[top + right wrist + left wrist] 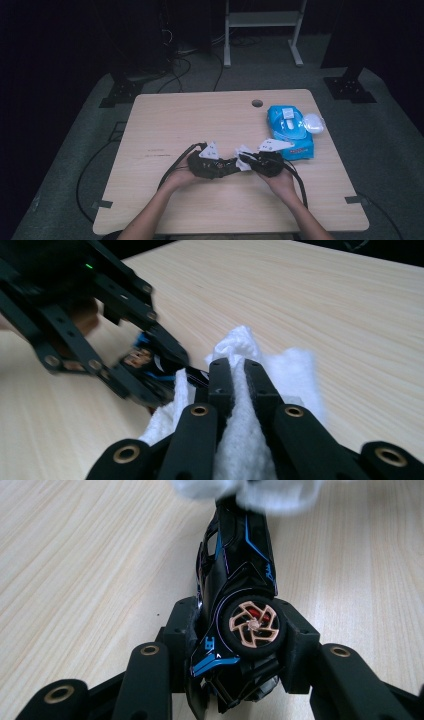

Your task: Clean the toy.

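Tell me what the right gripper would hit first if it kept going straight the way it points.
Most likely the toy car. The right gripper, shut on a white wipe, points at the car's end, which the left gripper clamps. The wipe's front fold already seems to touch the car, though depth is hard to judge.

The toy car (235,575) is glossy black with bright blue stripes, thin purple lines along its edges and a copper-orange wheel (253,625) that shows red behind its spokes, and the wipe (280,385) is plain white. Both tools, the left tool (235,630) and the right tool (239,375), are matt black with small brass-coloured rings at the joints. The counter (200,120) is pale wood with a fine straight grain, and the pack of wipes (292,131) on it is bright blue with a white lid.
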`<state>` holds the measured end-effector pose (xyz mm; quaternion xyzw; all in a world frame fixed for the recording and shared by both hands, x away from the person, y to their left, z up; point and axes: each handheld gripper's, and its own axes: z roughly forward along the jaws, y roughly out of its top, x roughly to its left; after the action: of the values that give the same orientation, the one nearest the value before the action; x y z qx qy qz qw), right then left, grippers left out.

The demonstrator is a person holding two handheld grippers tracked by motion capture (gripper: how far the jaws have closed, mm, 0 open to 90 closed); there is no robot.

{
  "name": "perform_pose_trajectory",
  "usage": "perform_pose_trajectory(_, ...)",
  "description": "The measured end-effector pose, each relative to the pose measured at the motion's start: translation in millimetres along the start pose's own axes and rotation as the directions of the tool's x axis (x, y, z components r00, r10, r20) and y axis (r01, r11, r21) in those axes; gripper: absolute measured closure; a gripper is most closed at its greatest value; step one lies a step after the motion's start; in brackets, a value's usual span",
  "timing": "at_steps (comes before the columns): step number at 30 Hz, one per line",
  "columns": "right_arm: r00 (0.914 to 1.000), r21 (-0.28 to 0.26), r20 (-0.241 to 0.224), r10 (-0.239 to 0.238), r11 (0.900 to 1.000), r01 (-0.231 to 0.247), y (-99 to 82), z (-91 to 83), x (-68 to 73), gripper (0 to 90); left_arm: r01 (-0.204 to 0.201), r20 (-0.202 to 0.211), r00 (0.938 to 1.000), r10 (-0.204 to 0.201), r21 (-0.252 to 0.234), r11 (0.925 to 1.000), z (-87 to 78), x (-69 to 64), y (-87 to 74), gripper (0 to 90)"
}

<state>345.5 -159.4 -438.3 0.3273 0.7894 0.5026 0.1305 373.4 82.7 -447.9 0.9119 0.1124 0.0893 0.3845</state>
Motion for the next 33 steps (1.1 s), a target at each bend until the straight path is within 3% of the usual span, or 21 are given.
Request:
perform_pose_trajectory(3,0.9975,-0.001,-0.071,0.005,1.0000,-0.005,1.1,10.5,8.8,83.2,-0.007,-0.003,1.0000,0.007,0.004,1.0000,0.6,-1.8,1.1,57.5)
perform_pose_trajectory(5,0.9975,0.002,-0.070,-0.014,0.9999,0.014,2.2,12.7,12.2,83.3,-0.011,0.003,0.9999,0.011,0.009,0.9999,-0.8,-0.2,0.6,57.5)
perform_pose_trajectory(8,0.9994,0.004,-0.028,-0.021,0.9998,0.021,2.2,6.9,5.7,83.4,0.001,0.008,1.0000,-0.001,0.001,1.0000,-2.5,2.6,-2.0,57.5)
perform_pose_trajectory(13,0.9981,-0.011,0.059,0.020,0.9998,-0.019,-1.6,-11.4,-15.9,83.4,0.008,0.005,1.0000,-0.008,0.008,0.9999,-7.0,7.9,-5.6,57.6)
perform_pose_trajectory(17,0.9971,-0.018,0.047,0.059,0.9981,-0.059,-4.7,-12.1,-21.2,83.3,0.025,0.008,0.9996,-0.025,0.001,0.9997,-6.8,8.4,-6.1,57.5)
perform_pose_trajectory(24,0.9998,-0.004,-0.022,0.002,1.0000,-0.002,1.9,4.9,2.6,83.0,0.050,0.004,0.9988,-0.050,-0.009,0.9987,-1.5,5.8,-3.4,55.9)
perform_pose_trajectory(29,1.0000,-0.003,0.005,-0.004,1.0000,0.004,2.2,2.2,-3.3,83.0,0.031,-0.002,0.9995,-0.031,-0.003,0.9995,-3.9,6.2,-4.1,57.4)
perform_pose_trajectory(33,0.9984,-0.021,0.038,0.043,0.9989,-0.042,-1.5,-6.5,-17.3,83.1,0.033,0.001,0.9995,-0.033,-0.006,0.9994,-3.8,6.5,-4.3,57.3)
